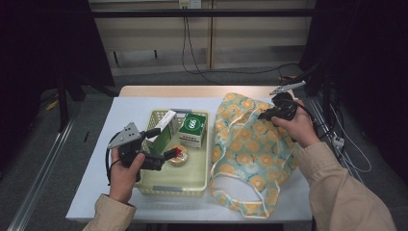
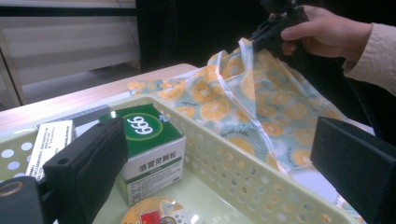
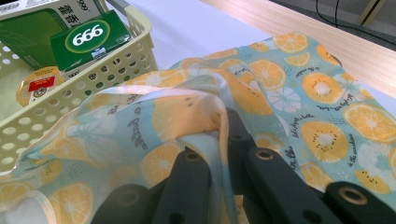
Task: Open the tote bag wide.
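Table (image 1: 144, 91) of pale wood carries a white sheet (image 1: 139, 108), and on that sheet lie a fabric bag and a basket side by side. The bag (image 1: 250, 149), light blue with orange slices printed on it, spreads over the right half of the sheet, its loop handle (image 1: 226, 192) curling toward the near edge. Just to its left sits the pale yellow plastic basket (image 1: 202, 159) with perforated walls. Inside the basket stand a green box marked 666 (image 1: 192, 129), a taller green and white box (image 1: 163, 130) left of it, and a small round tin (image 1: 179, 156) nearer the person.

The right gripper (image 1: 272, 115), held in the right hand (image 1: 300, 127), is clamped on the bag's upper rim, lifting it; in the right gripper view the cloth is pinched between the jaws. The left gripper (image 1: 166, 144), in the left hand (image 1: 122, 173), hovers over the basket with jaws wide apart, holding nothing.
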Motion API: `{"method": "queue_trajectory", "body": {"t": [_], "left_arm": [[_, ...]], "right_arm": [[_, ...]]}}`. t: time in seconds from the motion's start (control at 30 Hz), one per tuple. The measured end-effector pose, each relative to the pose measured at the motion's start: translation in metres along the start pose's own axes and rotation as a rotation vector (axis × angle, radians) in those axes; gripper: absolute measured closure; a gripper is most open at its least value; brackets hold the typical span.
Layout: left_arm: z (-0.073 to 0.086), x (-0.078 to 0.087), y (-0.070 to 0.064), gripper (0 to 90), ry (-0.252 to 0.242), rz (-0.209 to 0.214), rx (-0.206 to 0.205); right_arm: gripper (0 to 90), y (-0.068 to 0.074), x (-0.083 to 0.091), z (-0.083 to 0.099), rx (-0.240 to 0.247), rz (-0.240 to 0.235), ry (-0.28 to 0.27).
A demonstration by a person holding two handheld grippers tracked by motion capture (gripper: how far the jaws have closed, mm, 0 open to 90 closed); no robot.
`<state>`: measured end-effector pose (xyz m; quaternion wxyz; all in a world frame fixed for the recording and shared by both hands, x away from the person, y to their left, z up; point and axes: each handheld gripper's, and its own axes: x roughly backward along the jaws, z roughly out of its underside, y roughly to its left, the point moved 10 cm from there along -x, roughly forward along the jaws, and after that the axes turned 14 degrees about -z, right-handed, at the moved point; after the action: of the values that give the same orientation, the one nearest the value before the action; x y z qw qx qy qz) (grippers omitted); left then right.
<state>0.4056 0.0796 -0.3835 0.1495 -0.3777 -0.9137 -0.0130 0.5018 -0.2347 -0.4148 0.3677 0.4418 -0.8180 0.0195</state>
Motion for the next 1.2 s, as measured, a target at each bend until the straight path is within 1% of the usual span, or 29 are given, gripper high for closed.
{"method": "queue_trajectory", "body": {"t": [0.07,0.23,0.33,0.43,0.47,0.53,0.57,0.63,0.67,0.7,0.83,0.97,1.07,1.13,1.17,1.2], "left_arm": [[0.001,-0.003,0.000,4.2,0.010,0.006,0.006],[0.003,-0.013,-0.003,4.2,0.043,0.013,-0.021],[0.002,-0.018,-0.006,4.2,0.054,0.041,-0.029],[0.005,-0.025,-0.006,4.2,0.085,0.040,-0.045],[0.006,-0.026,-0.005,4.3,0.090,0.040,-0.044],[0.009,-0.029,-0.004,4.3,0.103,0.039,-0.030],[0.011,-0.031,-0.004,4.3,0.109,0.040,-0.030],[0.014,-0.034,-0.003,4.3,0.124,0.036,-0.045],[0.015,-0.035,-0.004,4.3,0.128,0.036,-0.042],[0.015,-0.036,-0.003,4.4,0.133,0.034,-0.049],[0.018,-0.040,-0.003,4.4,0.145,0.038,-0.054],[0.025,-0.045,-0.001,4.6,0.180,0.025,-0.065],[0.032,-0.051,-0.001,4.8,0.214,0.016,-0.065],[0.039,-0.056,-0.001,4.8,0.258,0.006,-0.090],[0.041,-0.058,0.000,5.0,0.269,-0.004,-0.114],[0.045,-0.060,0.000,5.3,0.287,-0.003,-0.122]], "right_arm": [[89.0,0.001,0.000,-0.001,0.000,-0.003,-0.003],[89.0,0.000,-0.001,0.000,0.000,-0.006,-0.007],[89.1,-0.001,0.000,0.000,-0.003,-0.005,-0.009],[89.1,0.000,0.000,0.000,-0.001,-0.005,-0.008],[89.0,0.000,-0.001,0.000,0.002,-0.004,-0.006],[89.1,0.001,-0.001,-0.001,0.004,-0.004,-0.003],[89.1,0.001,-0.002,-0.001,0.006,-0.006,-0.005],[89.0,0.002,-0.002,-0.001,0.007,-0.010,-0.008],[89.0,0.001,-0.002,-0.001,0.003,-0.009,-0.008],[89.1,0.001,-0.002,-0.001,0.002,-0.007,-0.007],[89.1,0.001,-0.003,-0.001,0.001,-0.009,-0.006],[89.1,0.002,-0.004,-0.001,0.006,-0.012,-0.003],[89.1,0.003,-0.004,-0.001,0.011,-0.012,-0.004],[89.1,0.003,-0.004,-0.001,0.010,-0.014,-0.004],[89.1,0.003,-0.005,-0.001,0.010,-0.014,-0.004],[89.1,0.003,-0.005,-0.001,0.010,-0.016,-0.003]]}}
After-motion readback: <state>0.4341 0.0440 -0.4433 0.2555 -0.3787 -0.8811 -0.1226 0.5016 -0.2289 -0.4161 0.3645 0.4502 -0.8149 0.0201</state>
